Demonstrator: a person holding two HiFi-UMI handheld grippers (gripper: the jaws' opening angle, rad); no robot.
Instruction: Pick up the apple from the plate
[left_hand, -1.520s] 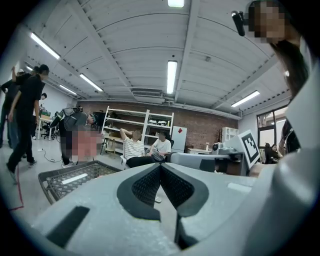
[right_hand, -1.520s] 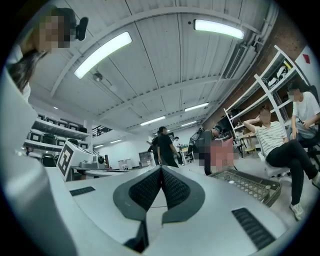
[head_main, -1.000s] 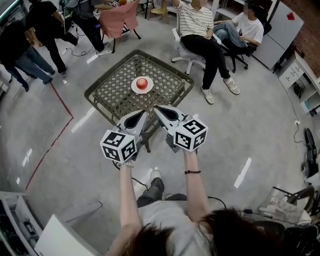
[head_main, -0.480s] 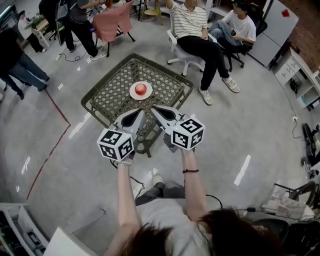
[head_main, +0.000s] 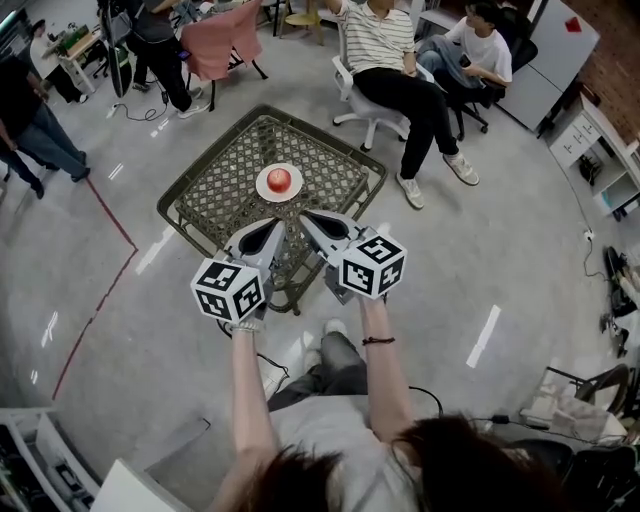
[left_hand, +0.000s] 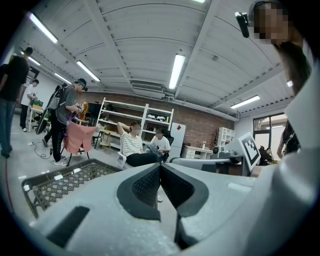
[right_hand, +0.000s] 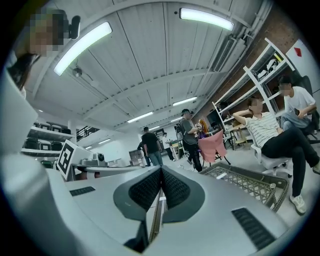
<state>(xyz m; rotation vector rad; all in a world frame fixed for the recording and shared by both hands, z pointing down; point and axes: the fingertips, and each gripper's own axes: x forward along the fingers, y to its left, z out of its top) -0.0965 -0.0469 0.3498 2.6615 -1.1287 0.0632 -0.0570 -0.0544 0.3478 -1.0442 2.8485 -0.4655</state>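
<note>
A red apple (head_main: 279, 180) sits on a small white plate (head_main: 264, 190) in the middle of a low lattice-top table (head_main: 225, 185). In the head view my left gripper (head_main: 276, 225) and right gripper (head_main: 305, 217) are side by side over the table's near edge, short of the plate. Both are shut with nothing between the jaws. The left gripper view shows its black pads (left_hand: 150, 182) pressed together and only the table's corner (left_hand: 55, 182). In the right gripper view the pads (right_hand: 150, 186) also meet, with the table's rim (right_hand: 250, 180) at right. Neither gripper view shows the apple.
Two people sit on chairs (head_main: 365, 85) beyond the table's far right corner. Others stand at the far left, near a chair draped in pink cloth (head_main: 222, 40). Red tape (head_main: 110, 215) runs across the grey floor at left. Shelves and a white cabinet (head_main: 555, 65) line the back.
Both grippers have moved forward toward the table together, still shut. The table and apple now lie closer in the head view.
</note>
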